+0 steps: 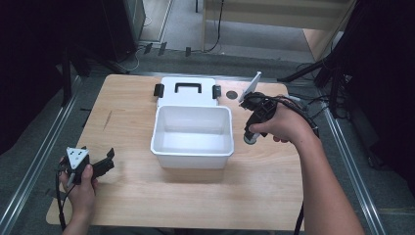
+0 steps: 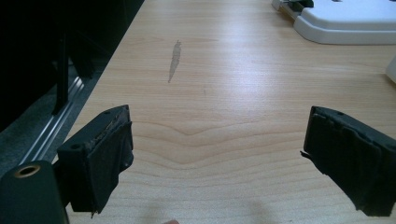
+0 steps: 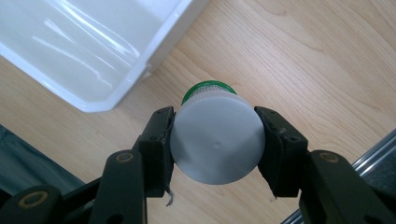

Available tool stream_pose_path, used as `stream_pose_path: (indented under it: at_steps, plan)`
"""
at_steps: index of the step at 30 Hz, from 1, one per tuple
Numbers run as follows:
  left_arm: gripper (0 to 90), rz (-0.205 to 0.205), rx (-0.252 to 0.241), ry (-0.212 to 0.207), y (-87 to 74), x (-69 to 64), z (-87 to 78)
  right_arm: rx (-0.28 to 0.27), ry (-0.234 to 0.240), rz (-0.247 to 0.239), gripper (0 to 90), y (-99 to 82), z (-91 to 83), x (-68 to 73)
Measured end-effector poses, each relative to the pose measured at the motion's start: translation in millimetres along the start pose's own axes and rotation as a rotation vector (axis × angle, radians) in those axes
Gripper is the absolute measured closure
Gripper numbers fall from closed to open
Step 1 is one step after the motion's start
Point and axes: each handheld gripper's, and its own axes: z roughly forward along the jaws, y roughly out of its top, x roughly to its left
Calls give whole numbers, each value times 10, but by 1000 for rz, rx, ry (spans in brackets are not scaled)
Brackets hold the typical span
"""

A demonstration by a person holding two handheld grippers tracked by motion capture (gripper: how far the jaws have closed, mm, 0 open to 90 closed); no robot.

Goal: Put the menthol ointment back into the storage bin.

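A white round jar point(image 3: 215, 144) with a green cap point(image 3: 208, 87) is clamped between the jaws of my right gripper point(image 3: 217, 122), its base facing the camera. It hangs above the wooden table, just right of the open white bin point(image 3: 93, 46). In the high view my right gripper point(image 1: 252, 133) points down with the jar point(image 1: 250, 139) beside the bin's point(image 1: 192, 147) right wall. My left gripper point(image 1: 105, 164) rests near the table's front left corner, and its jaws point(image 2: 215, 158) stand wide apart over bare wood with nothing between them.
The bin's white lid point(image 1: 188, 93), with a black handle and two black clips, lies flat behind the bin; its corner point(image 2: 345, 23) also appears in the left gripper view. A small dark round hole point(image 1: 231, 94) sits in the tabletop beside it. Metal rails run along both table sides.
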Motion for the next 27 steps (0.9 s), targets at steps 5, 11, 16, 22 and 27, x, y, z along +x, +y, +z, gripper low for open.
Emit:
stream_pose_path:
  at_steps: [5, 11, 16, 22, 27]
  plan:
    - [89, 2, 2, 0, 1, -1, -2, 3, -2, -10, 517, 50, -70, 38]
    - [89, 4, 4, 1, 2, -1, -1, -1, -4, -19, 517, 107, -140, 79]
    - [89, 4, 3, -2, 1, 1, -1, -4, -6, -27, 517, 155, -195, 121]
    - [89, 3, 3, -3, 1, 2, 0, 0, -7, -44, 518, 225, -233, 172]
    - [89, 3, 3, -4, 2, 2, 1, 0, -9, -61, 518, 294, -252, 242]
